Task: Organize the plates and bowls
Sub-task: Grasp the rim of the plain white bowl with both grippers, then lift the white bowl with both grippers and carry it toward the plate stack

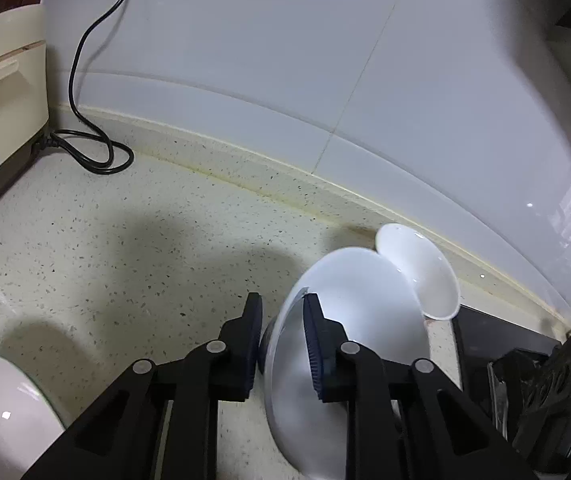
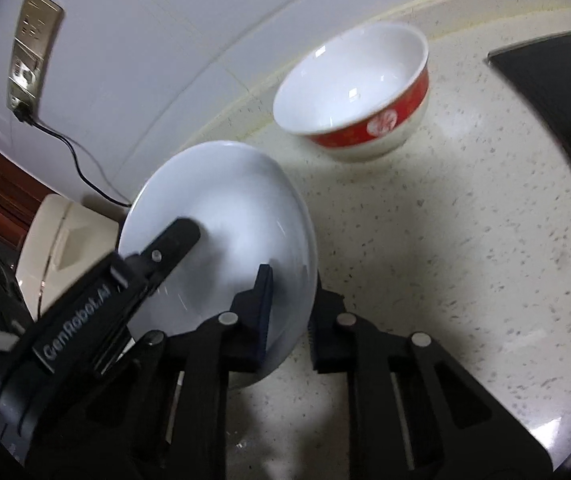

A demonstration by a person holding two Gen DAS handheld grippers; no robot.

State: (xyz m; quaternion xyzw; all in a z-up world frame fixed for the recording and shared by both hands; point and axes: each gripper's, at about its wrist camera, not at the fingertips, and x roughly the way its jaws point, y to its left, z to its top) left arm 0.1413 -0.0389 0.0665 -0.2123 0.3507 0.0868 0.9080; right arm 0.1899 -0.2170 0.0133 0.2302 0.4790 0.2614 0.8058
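Left gripper (image 1: 283,334) pinches rim of white plate (image 1: 349,320), plate tilted on edge above speckled counter (image 1: 145,240). Glazed ceramic: judged stiff, slick, breakable; rim best hold. White bowl (image 1: 421,276) just behind plate. Second white dish (image 1: 1,412) far left of plate. Rice cooker (image 1: 1,92) and black cord (image 1: 89,152) well left of plate, toward wall.

Right gripper (image 2: 289,308) clamps same plate (image 2: 225,220) at lower rim; left gripper (image 2: 157,260) holds opposite side. Red-banded bowl (image 2: 361,92) upright beyond plate, apart. Black cooktop (image 2: 557,64) right of bowl; path between looks open.
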